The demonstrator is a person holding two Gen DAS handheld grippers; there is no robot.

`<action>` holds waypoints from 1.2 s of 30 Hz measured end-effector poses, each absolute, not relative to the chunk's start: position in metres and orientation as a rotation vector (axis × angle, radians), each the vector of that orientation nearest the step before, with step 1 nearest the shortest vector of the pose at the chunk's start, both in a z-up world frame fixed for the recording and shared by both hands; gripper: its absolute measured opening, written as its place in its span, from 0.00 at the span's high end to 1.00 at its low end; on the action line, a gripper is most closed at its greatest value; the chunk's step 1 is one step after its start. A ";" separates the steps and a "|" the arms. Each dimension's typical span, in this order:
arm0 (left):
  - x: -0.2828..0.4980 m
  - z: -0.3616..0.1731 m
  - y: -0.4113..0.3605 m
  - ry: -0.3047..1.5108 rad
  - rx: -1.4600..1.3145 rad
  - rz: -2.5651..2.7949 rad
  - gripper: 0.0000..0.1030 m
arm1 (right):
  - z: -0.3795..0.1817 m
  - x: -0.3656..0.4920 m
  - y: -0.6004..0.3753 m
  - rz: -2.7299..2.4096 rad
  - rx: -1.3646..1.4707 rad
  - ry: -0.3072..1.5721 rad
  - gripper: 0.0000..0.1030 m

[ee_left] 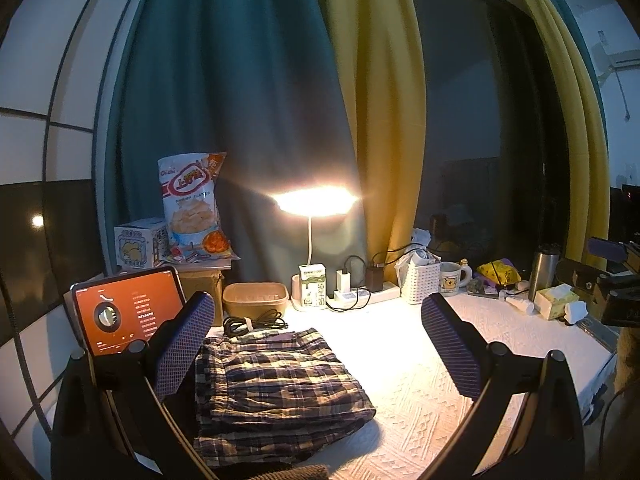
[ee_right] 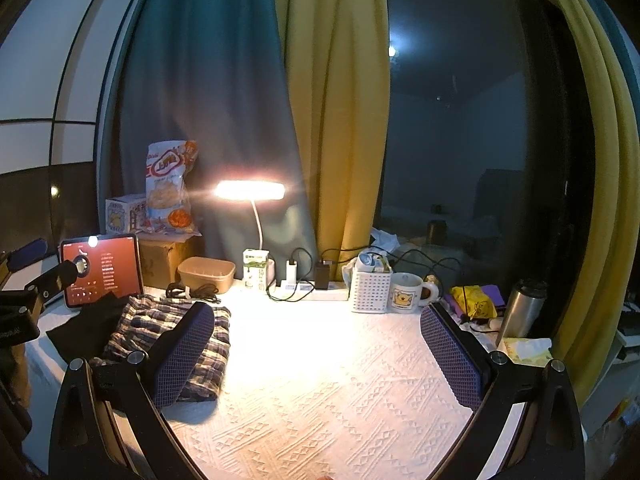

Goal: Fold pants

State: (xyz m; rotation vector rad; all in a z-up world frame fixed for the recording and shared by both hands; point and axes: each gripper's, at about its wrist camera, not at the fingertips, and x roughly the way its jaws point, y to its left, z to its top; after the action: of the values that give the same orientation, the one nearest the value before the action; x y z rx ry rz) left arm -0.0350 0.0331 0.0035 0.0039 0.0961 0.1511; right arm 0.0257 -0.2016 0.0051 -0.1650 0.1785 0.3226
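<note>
left wrist view: the tablet (ee_left: 127,310) stands at the far left, then the folded plaid pants (ee_left: 276,388) lie on the white worktop (ee_left: 420,412) under the wide-spread, empty left gripper (ee_left: 316,340). right wrist view: the right gripper (ee_right: 316,344) gapes wide too, pants at its left.

Between my left gripper (ee_left: 316,344) pads (ee_left: 184,344) — matt rubber with a fine diamond grid — the pants (ee_left: 276,388) look like soft, crinkled plaid cloth. The counter (ee_right: 320,400) cover ahead of my right gripper (ee_right: 316,352) is white woven fabric, embossed. Beyond its right pad: a brushed-metal flask (ee_right: 520,312), a glossy ceramic mug (ee_right: 408,293).
</note>
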 end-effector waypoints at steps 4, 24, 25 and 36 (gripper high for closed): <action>-0.035 0.004 0.029 0.096 0.010 0.149 0.01 | 0.004 0.026 -0.203 0.316 -0.158 0.180 0.00; -0.035 0.005 0.029 0.095 0.013 0.144 0.01 | 0.003 0.025 -0.205 0.312 -0.156 0.183 0.00; -0.035 0.005 0.029 0.096 0.012 0.144 0.01 | 0.003 0.025 -0.206 0.312 -0.156 0.182 0.00; -0.035 0.005 0.025 0.099 0.015 0.137 0.01 | 0.003 0.026 -0.206 0.313 -0.156 0.183 0.00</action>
State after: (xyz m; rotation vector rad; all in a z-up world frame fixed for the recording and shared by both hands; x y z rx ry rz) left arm -0.0346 0.0247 0.0046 0.0145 0.0987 0.1370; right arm 0.0257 -0.2058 0.0031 -0.1561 0.1829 0.3133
